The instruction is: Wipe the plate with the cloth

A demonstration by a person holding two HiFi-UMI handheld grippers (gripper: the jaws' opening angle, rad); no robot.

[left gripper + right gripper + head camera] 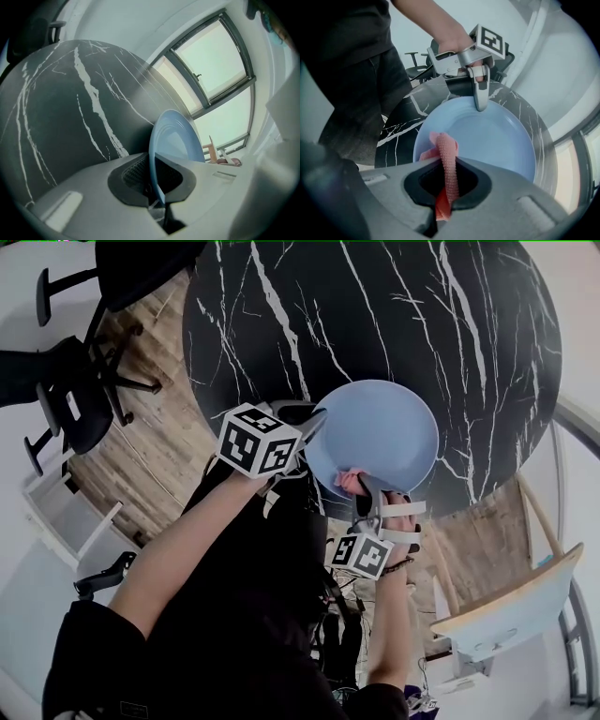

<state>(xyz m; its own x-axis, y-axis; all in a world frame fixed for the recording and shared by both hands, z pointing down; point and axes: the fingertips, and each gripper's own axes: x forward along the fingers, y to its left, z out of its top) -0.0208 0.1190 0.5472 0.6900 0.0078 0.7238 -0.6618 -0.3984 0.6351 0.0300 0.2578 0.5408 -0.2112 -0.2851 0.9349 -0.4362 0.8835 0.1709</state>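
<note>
A light blue plate (380,442) hangs tilted above the black marble table (394,324), near its front edge. My left gripper (314,423) is shut on the plate's left rim; in the left gripper view the plate (171,140) stands edge-on between the jaws of that gripper (157,187). My right gripper (361,491) is shut on a pink cloth (351,482) at the plate's near rim. In the right gripper view the cloth (446,161) runs up from the jaws of that gripper (445,197) onto the plate (492,136), and the left gripper (480,96) clamps the far rim.
Black office chairs (70,381) stand on the wooden floor at the left. A light wooden chair (511,601) is at the lower right. A window (218,61) shows beyond the table in the left gripper view. The person's dark clothing fills the lower middle of the head view.
</note>
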